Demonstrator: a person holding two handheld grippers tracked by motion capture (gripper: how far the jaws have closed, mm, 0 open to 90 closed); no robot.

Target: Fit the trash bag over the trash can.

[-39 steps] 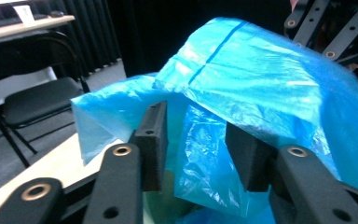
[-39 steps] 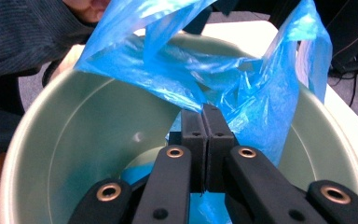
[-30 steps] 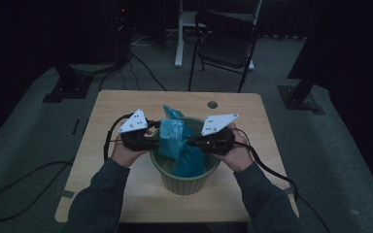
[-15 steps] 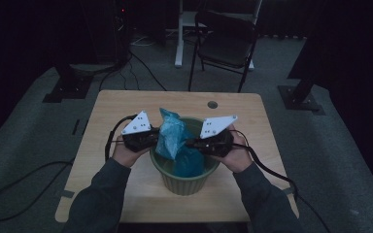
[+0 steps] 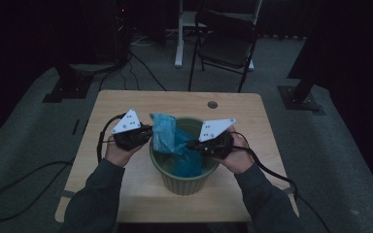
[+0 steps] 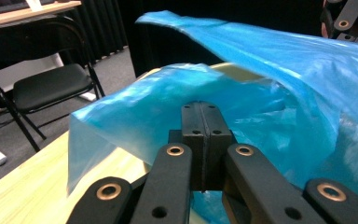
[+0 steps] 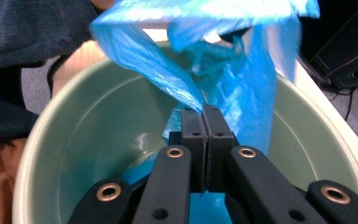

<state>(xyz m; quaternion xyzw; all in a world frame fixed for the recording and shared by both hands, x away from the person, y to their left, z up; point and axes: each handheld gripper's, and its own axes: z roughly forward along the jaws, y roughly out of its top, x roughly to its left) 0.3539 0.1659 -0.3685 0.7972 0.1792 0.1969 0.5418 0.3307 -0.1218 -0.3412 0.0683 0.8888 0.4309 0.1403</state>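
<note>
Both tongs, left tongs [image 5: 144, 137] and right tongs [image 5: 193, 144], pinch the blue bag [image 5: 167, 136] between them; its mouth must spread outward over the green bin [image 5: 183, 182] rim below.

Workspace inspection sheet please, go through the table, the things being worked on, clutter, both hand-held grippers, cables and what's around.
Surface: wooden table, small round hole near its far edge.
Job's things: green bin standing on the table; blue plastic bag partly inside the bin, one part lifted above the rim.
Clutter: nothing seen.
Grippers: left hand-held gripper shut on the bag at the bin's left side; right hand-held gripper shut on the bag above the bin's inside.
Cables: one black cable loops from the left gripper, another trails from the right over the table's edge.
Surroundings: dark folding chair beyond the table, grey carpet, black stand feet on both sides.
</note>
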